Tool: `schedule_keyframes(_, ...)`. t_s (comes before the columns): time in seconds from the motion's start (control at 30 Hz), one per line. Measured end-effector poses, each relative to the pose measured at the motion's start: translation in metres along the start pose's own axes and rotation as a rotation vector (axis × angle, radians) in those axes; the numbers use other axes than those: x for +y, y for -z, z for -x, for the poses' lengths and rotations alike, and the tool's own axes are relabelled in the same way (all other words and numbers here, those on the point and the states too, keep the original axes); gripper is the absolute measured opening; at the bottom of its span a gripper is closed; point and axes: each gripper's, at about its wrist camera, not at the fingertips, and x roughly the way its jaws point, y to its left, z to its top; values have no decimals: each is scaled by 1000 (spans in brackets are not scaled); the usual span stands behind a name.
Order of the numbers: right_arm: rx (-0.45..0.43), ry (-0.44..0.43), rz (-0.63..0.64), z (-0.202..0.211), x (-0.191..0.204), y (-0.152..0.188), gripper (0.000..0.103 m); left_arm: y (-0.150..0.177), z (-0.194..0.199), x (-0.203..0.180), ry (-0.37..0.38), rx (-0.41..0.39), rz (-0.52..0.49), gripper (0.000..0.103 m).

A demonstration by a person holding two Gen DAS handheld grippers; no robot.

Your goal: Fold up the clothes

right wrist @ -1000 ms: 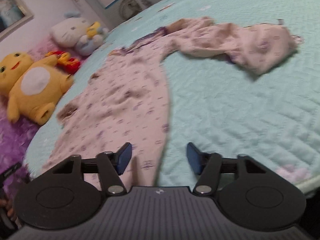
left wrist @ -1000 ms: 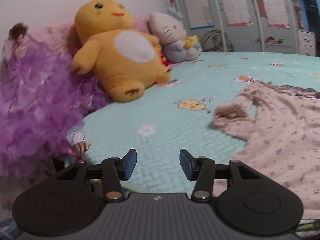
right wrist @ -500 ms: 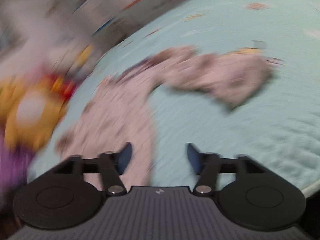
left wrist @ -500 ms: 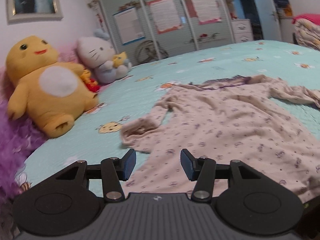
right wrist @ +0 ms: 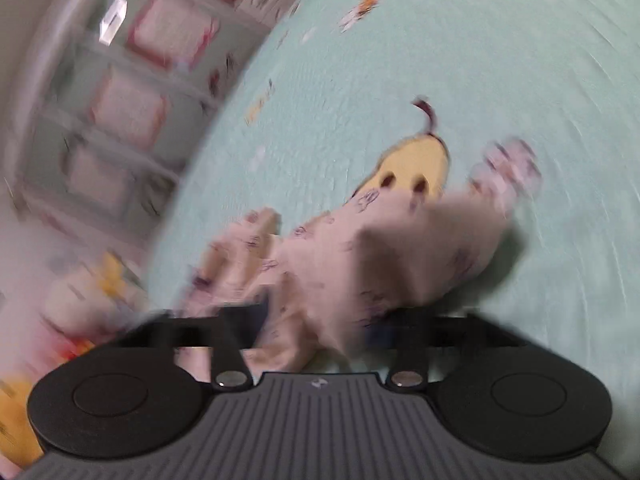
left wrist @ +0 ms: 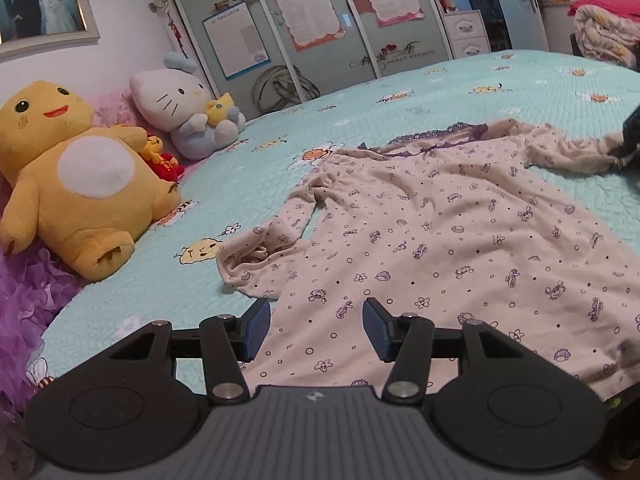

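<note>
Pink printed top (left wrist: 460, 236): flat on teal bedspread (left wrist: 360, 96), long axis from hem near camera to purple-trimmed neckline at far end, one sleeve crumpled toward the plush toys, other sleeve (right wrist: 372, 248) stretched the opposite way. Left gripper (left wrist: 316, 330): low over hem, fingers apart at medium width, nothing pinched; right gripper (right wrist: 320, 320): blurred, closing, far sleeve cloth bunched between fingers. Around: yellow plush (left wrist: 76, 176) and white cat plush (left wrist: 180, 104) at bed edge, well clear of top; purple ruffles (left wrist: 28, 304); wardrobe (left wrist: 320, 28) behind.
</note>
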Motion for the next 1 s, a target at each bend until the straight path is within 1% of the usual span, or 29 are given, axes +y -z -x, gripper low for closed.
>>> schedule_keyframes(0.03, -9, 20, 33, -5, 2, -12, 6, -1, 0, 0, -4, 2, -5, 56)
schedule_keyframes(0.1, -126, 56, 76, 2, 3, -44, 6, -3, 0, 1, -12, 6, -15, 57)
schedule_keyframes(0.2, -286, 103, 81, 21, -8, -106, 7, -7, -5, 0, -12, 12, -15, 57)
schedule_keyframes(0.23, -264, 118, 64, 23, -16, -122, 11, -8, -7, -1, -12, 14, -15, 57)
schedule_keyframes(0.27, -242, 135, 46, 24, -24, -137, 17, -10, -10, -2, -8, 12, -13, 57)
schedule_keyframes(0.3, -216, 179, 37, 28, -33, -144, 18, -12, -13, -4, -1, 11, -10, 57)
schedule_keyframes(0.33, -204, 219, 20, 34, -42, -143, 25, -15, -16, -6, 6, 9, -9, 57)
schedule_keyframes(0.37, -192, 257, 3, 40, -51, -141, 40, -17, -19, -9, 13, 7, -8, 57)
schedule_keyframes(0.4, -196, 250, -20, 47, -57, -132, 45, -19, -21, -11, 19, 4, -11, 57)
schedule_keyframes(0.47, -202, 234, -62, 61, -71, -113, 46, -24, -25, -15, 32, -2, -20, 57)
schedule_keyframes(0.53, -227, 158, 39, 73, -60, -89, 46, -27, -26, -19, 45, -7, -33, 57)
schedule_keyframes(0.57, -213, 123, 105, 71, -45, -80, 46, -29, -27, -21, 49, -11, -40, 58)
schedule_keyframes(0.63, -166, 39, 225, 57, -10, -73, 48, -32, -27, -24, 49, -16, -32, 59)
schedule_keyframes(0.7, -124, -59, 361, 37, 31, -65, 60, -33, -27, -24, 48, -18, -14, 59)
schedule_keyframes(0.73, -109, -75, 438, 23, 51, -60, 69, -33, -26, -24, 50, -19, -9, 59)
schedule_keyframes(0.77, -94, -90, 515, 8, 70, -55, 72, -32, -26, -24, 52, -19, -5, 59)
schedule_keyframes(0.83, -64, -120, 670, -21, 109, -45, 72, -30, -26, -23, 58, -11, -3, 59)
schedule_keyframes(0.97, 13, -52, 1014, -91, 162, -20, 72, -26, -30, -17, 68, 7, 9, 59)
schedule_keyframes(1.0, 18, -40, 1063, -106, 168, -18, 72, -26, -32, -15, 70, 10, 15, 60)
